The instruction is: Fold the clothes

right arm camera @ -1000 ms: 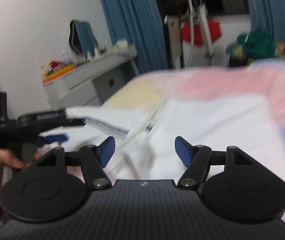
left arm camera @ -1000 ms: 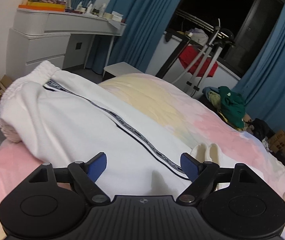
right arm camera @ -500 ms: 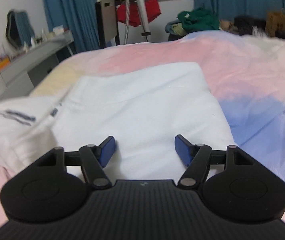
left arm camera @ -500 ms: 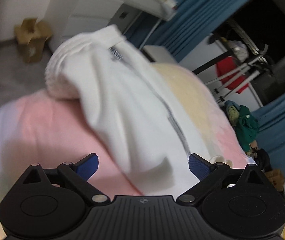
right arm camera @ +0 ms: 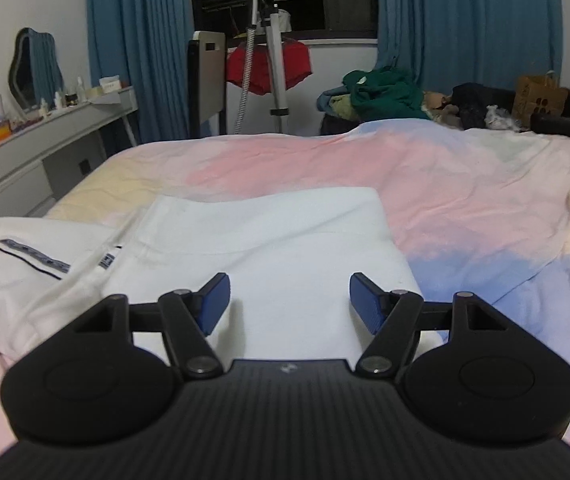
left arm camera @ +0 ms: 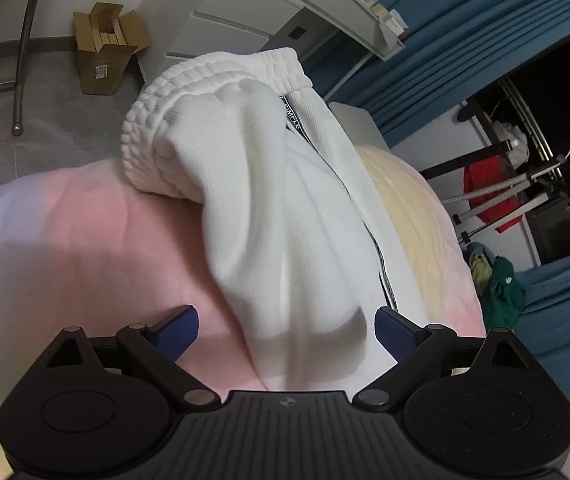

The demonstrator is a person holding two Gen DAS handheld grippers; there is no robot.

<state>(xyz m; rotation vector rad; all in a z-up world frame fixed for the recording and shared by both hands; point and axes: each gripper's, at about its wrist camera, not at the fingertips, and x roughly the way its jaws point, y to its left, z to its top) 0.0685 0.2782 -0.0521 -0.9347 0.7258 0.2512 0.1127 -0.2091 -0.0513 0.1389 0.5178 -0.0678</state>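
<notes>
We see soft white ribbed-waist track trousers [left arm camera: 285, 208] lying half-folded on the pastel quilted bed [right arm camera: 425, 184]. Our left gripper [left arm camera: 287, 326] has just spread wide; our right gripper [right arm camera: 289, 300] stands apart, both empty.

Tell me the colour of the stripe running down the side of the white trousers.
Dark stripe with pale lettering, on the white trousers; clearest in the left wrist view.
</notes>
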